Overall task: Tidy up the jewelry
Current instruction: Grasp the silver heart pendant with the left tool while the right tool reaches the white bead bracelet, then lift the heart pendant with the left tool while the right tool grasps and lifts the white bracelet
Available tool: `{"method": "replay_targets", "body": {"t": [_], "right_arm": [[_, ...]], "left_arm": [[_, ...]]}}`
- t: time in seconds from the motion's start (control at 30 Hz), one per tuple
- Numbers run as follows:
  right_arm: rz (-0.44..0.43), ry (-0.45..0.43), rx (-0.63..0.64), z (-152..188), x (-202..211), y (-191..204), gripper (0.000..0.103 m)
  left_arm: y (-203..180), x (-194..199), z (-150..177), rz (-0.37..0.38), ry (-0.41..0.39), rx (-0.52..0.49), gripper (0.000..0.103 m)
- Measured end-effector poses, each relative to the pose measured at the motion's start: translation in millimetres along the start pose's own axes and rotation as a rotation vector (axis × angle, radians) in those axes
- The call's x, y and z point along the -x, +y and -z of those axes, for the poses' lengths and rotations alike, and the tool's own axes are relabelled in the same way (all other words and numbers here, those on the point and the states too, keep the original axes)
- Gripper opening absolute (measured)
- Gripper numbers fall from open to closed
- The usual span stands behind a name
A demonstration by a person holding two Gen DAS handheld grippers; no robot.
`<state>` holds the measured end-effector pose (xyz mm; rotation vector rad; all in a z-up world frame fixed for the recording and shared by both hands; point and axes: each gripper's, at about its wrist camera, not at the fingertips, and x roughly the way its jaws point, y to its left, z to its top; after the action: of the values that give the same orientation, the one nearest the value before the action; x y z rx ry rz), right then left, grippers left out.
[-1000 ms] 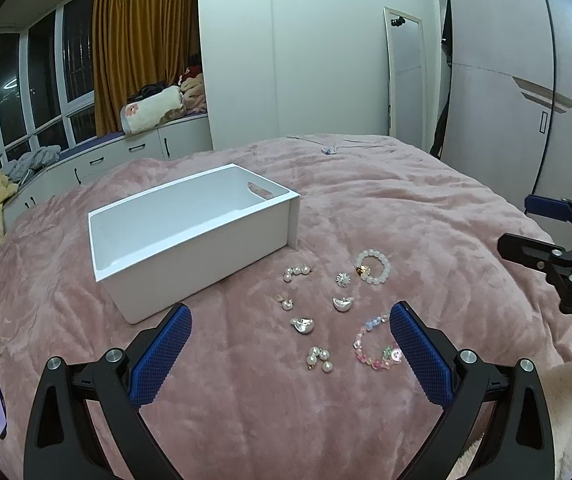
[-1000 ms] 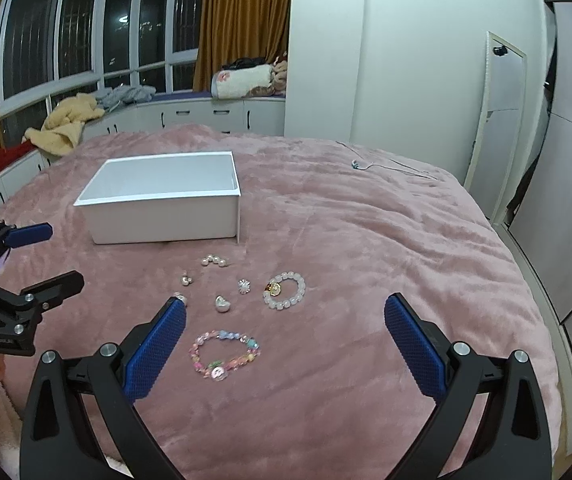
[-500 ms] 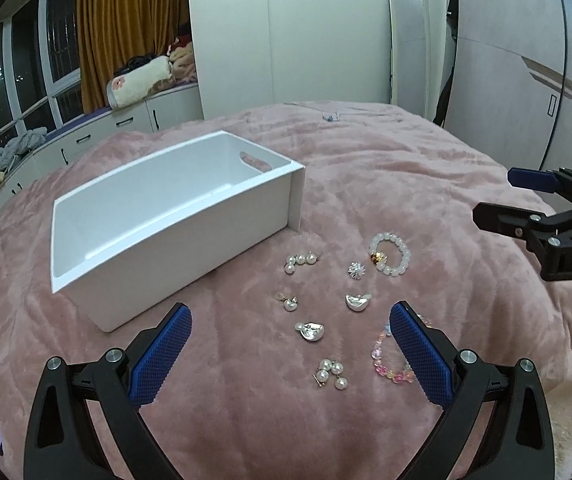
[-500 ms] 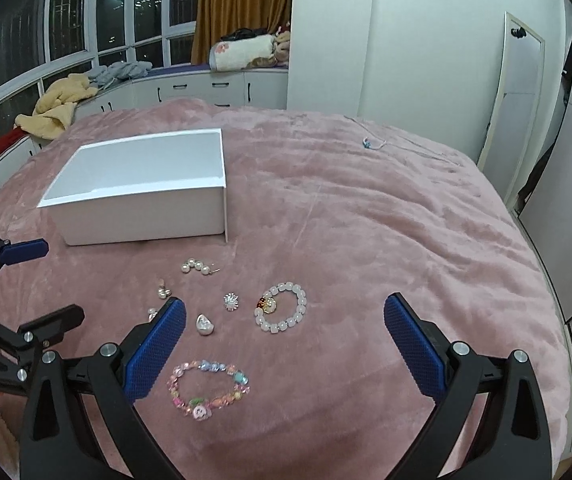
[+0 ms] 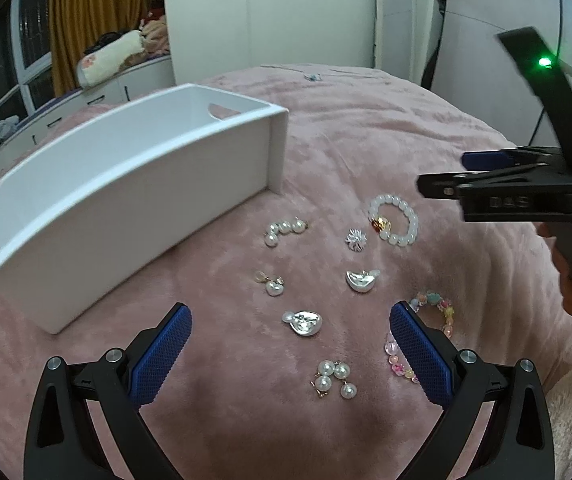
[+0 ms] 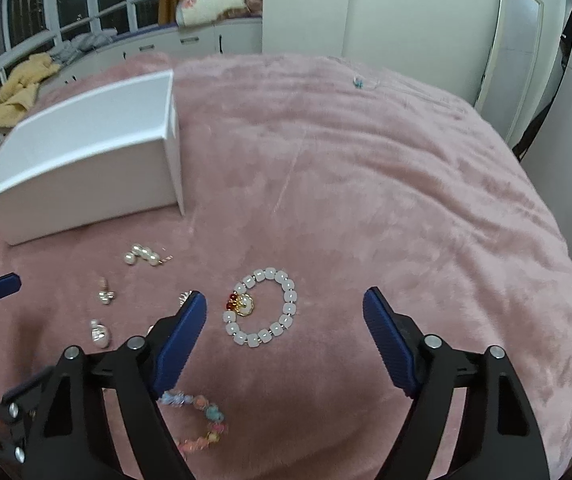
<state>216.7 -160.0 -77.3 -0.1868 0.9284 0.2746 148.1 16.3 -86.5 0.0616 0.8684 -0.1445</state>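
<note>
A white open box stands on the pink blanket, also in the right wrist view. Loose jewelry lies in front of it: a white bead bracelet, a pastel bead bracelet, pearl clusters, silver heart pieces and a small sparkly stud. My left gripper is open, low over the silver heart and pearls. My right gripper is open, just above the white bracelet; it also shows in the left wrist view.
The pink blanket covers a large bed. A small necklace lies far back. A mirror and wardrobe stand to the right, a window bench with clothes to the left.
Both grippers have moved forward and down toward the jewelry, which looks larger now. The right gripper has come over the white bracelet. Both stay open.
</note>
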Motion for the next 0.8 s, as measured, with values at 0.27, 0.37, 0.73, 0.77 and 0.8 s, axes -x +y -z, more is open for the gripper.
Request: {"method": "replay_targets", "body": {"t": [0.27, 0.37, 0.73, 0.77, 0.8], "right_arm": [[0.001, 0.091, -0.030, 8.1, -41.6, -1.4, 0.072], [0.014, 0.121, -0.030, 11.2, -51.8, -1.7, 0.066], [0.026, 0.131, -0.024, 14.4, -62.2, -7.5, 0.043], [0.013, 0.132, -0.035, 15.1, -61.9, -9.3, 0.040], [0.007, 0.132, -0.041, 16.2, -60.6, -9.8, 0.037]], "left_arm": [[9.4, -29.1, 6.8, 0.063, 0.032, 0.018, 0.082], [11.1, -39.4, 7.8, 0.061, 0.057, 0.019, 0.072], [5.0, -56.3, 11.7, 0.104, 0.106, -0.004, 0.033], [5.6, -56.9, 11.5, 0.106, 0.107, 0.000, 0.033], [6.2, -58.0, 11.0, 0.112, 0.106, 0.008, 0.033]]}}
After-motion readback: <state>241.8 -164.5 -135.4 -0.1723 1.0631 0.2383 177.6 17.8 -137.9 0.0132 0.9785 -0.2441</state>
